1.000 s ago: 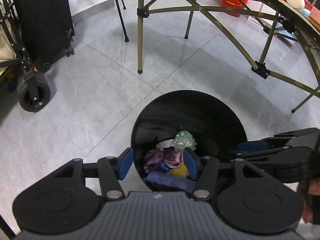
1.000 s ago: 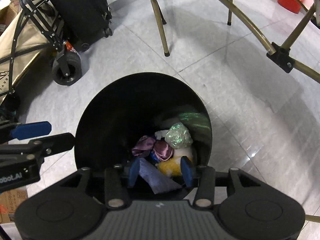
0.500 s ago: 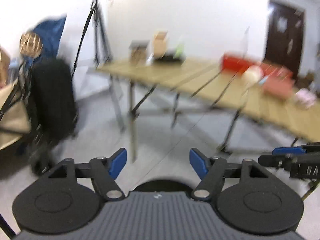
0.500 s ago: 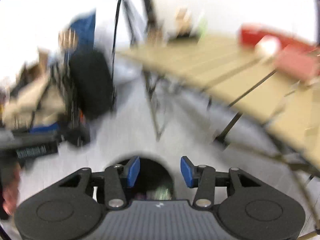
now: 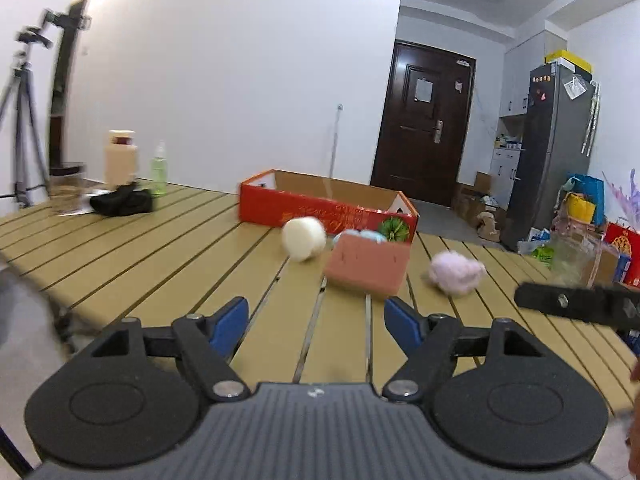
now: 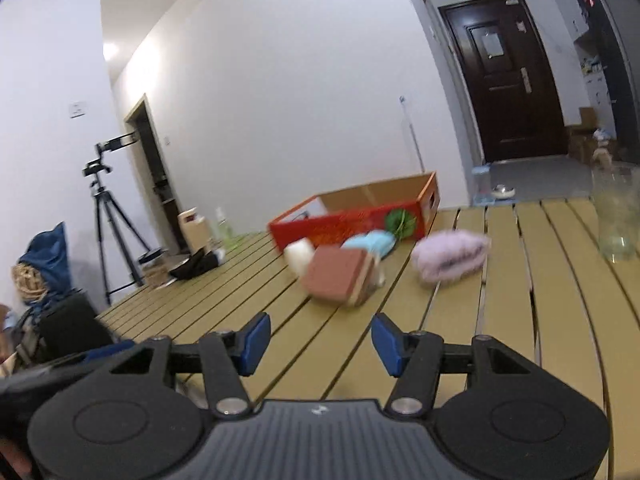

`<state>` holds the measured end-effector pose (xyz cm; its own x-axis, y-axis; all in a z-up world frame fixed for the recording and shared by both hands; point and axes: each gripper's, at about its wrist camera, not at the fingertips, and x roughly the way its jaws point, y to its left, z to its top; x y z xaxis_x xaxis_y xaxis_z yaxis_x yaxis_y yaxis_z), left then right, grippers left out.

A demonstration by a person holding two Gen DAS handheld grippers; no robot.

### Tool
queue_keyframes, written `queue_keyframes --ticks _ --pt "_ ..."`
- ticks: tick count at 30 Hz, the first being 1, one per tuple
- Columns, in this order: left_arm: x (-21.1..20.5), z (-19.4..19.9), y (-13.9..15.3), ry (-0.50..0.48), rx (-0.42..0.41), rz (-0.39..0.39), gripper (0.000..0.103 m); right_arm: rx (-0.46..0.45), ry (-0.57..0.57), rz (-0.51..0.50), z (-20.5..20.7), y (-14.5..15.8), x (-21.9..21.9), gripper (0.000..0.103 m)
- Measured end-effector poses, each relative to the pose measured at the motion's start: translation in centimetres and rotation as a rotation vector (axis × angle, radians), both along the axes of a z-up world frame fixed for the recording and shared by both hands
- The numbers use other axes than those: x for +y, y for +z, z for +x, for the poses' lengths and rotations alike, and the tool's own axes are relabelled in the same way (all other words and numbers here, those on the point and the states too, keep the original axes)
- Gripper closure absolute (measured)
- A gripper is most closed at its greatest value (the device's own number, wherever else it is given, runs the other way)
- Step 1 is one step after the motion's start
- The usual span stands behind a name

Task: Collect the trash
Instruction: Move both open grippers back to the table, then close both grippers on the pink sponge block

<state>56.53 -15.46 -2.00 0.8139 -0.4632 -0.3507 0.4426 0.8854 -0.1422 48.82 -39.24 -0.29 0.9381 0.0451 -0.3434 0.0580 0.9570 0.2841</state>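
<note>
Both claws, left (image 5: 316,322) and right (image 6: 320,338), just opening, empty, short of the sponge (image 5: 366,268); a hasty grab could knock the pink fluff (image 5: 456,274) off the worktop (image 5: 160,248).

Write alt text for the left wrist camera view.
Open left gripper, empty, points across a slatted wooden table toward a brown block, a cream ball, a pink fluffy wad and a red cardboard box.

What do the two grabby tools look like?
Both look alike. The left tool and right tool each have two black plastic fingers tipped with blue pads, silver pivot screws, two round black discs and a ribbed grey body between them.
</note>
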Motion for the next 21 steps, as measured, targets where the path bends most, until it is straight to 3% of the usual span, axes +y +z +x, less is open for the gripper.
queue_keyframes --ticks 2,3,5,7,9,13,15,16,19,21 --pt "-2.7 4.2 -0.2 -0.017 0.016 0.041 0.028 0.046 0.011 -0.022 3.8 -0.2 -0.4 0.047" --pt "-4.2 6.8 -0.6 -0.029 0.033 0.072 0.030 0.067 0.019 -0.025 5.7 -0.5 -0.7 0.052" --pt "-5.8 10.6 -1.4 -0.038 0.047 0.101 0.039 0.097 -0.004 -0.039 9.1 -1.4 -1.2 0.056" --pt "-6.5 13.7 -2.1 -0.048 0.085 0.038 0.045 0.118 -0.038 -0.047 11.9 -2.6 -1.7 0.058" --pt "-6.6 16.5 -3.0 -0.079 0.130 -0.065 0.047 0.150 -0.063 0.007 14.2 -4.2 -2.3 0.062" --pt "-7.8 19.1 -4.4 -0.187 0.187 -0.044 0.053 0.139 -0.127 0.122 16.2 -6.4 -3.1 0.068" --pt "-7.6 19.3 -4.7 -0.231 0.212 -0.084 0.060 0.127 -0.131 0.160 16.7 -6.9 -3.2 0.076" --pt "-7.4 19.4 -4.8 -0.235 0.226 -0.102 0.061 0.121 -0.123 0.171 17.0 -7.0 -3.2 0.078" --pt "-6.9 19.5 -5.3 -0.266 0.256 -0.119 0.078 0.108 -0.093 0.192 17.5 -6.7 -3.4 0.084" --pt "-6.6 19.2 -5.2 -0.254 0.245 -0.127 0.080 0.125 -0.079 0.189 17.8 -6.7 -3.4 0.083"
